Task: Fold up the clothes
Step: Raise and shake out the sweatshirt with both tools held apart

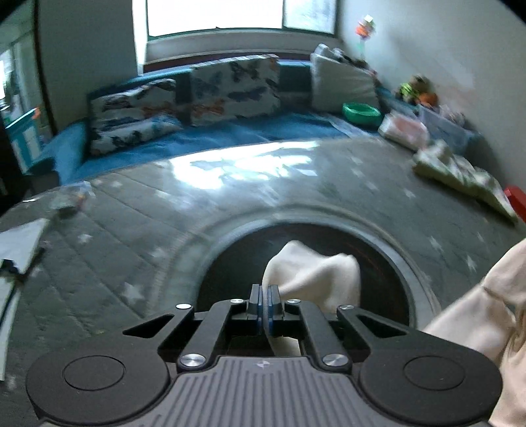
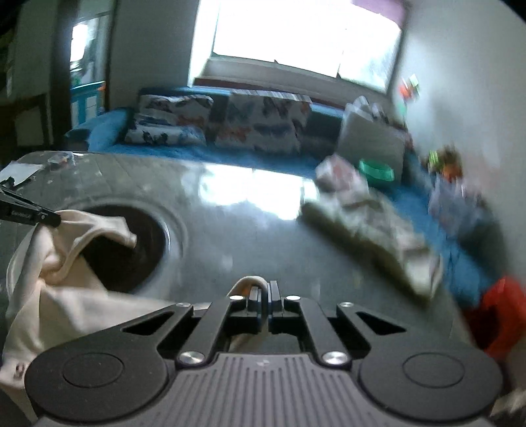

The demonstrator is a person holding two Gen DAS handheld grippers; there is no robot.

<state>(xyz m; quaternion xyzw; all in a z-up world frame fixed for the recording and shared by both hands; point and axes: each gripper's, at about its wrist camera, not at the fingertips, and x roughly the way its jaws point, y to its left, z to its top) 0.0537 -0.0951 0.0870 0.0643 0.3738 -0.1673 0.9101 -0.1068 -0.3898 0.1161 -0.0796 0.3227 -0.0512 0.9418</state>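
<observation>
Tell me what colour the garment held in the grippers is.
Cream, plain with no print. The garment shows best in the right wrist view, hanging between the left gripper and right gripper.

Daylight from blown-out window (image 1: 230,13) ahead of me, glare patch on grey mat (image 1: 250,167), motion blur worst at right, fisheye edges bent and dark.

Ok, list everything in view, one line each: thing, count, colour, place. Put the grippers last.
cream garment: one, cream, held up over the mat's dark circle
mat: one, grey with white stars, foreground
folded clothes: one pile, pale green print, mat's right edge
butterfly cushions: two, white with butterfly print, on the blue bedding
bowl: one, green, on the bedding
red object: one, far right, too blurred to identify
left hand-held gripper: black, shut on the garment
right hand-held gripper: black, shut on the garment
</observation>
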